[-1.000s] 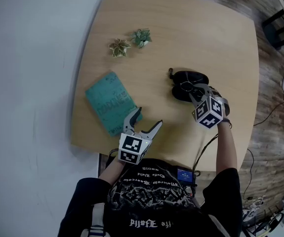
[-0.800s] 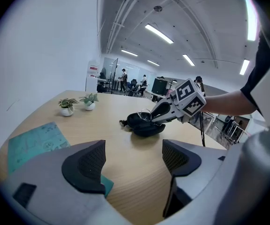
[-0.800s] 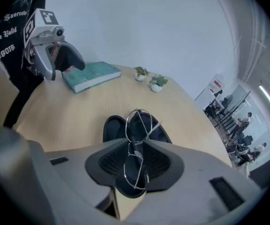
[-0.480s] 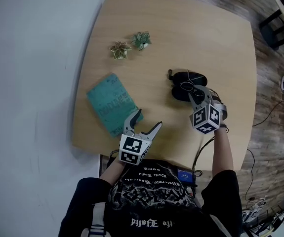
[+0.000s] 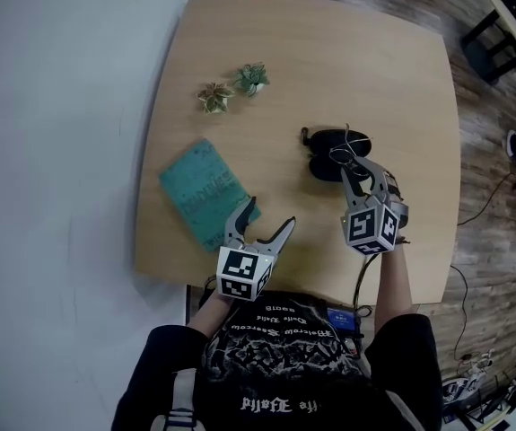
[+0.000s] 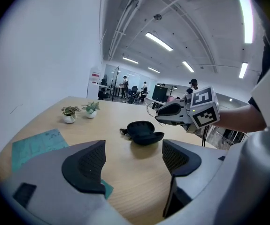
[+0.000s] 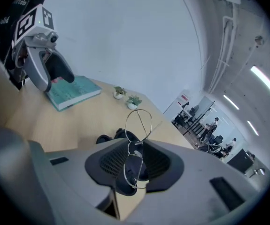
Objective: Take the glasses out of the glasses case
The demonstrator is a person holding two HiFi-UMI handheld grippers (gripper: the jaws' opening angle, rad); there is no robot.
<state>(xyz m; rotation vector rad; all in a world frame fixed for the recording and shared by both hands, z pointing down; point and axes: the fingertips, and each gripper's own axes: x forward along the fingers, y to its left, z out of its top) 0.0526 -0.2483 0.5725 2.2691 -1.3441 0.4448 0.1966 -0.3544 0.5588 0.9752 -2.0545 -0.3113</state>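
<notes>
Nearest us, our left gripper [image 5: 268,215] hovers over the front edge of the wooden table [image 5: 329,52], jaws apart with nothing between them. Our right gripper [image 5: 358,171] is clamped on the wire-framed glasses [image 7: 139,124] and holds them in the air just above the open black glasses case [image 5: 329,146]. Left of the case lies a teal book [image 5: 205,191]. Farther back stand a yellowish potted plant [image 5: 214,97] and a green potted plant [image 5: 251,79], side by side.

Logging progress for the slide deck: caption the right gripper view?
Right gripper shut on wire-rimmed glasses, held above the black glasses case, teal book beyond.
</notes>
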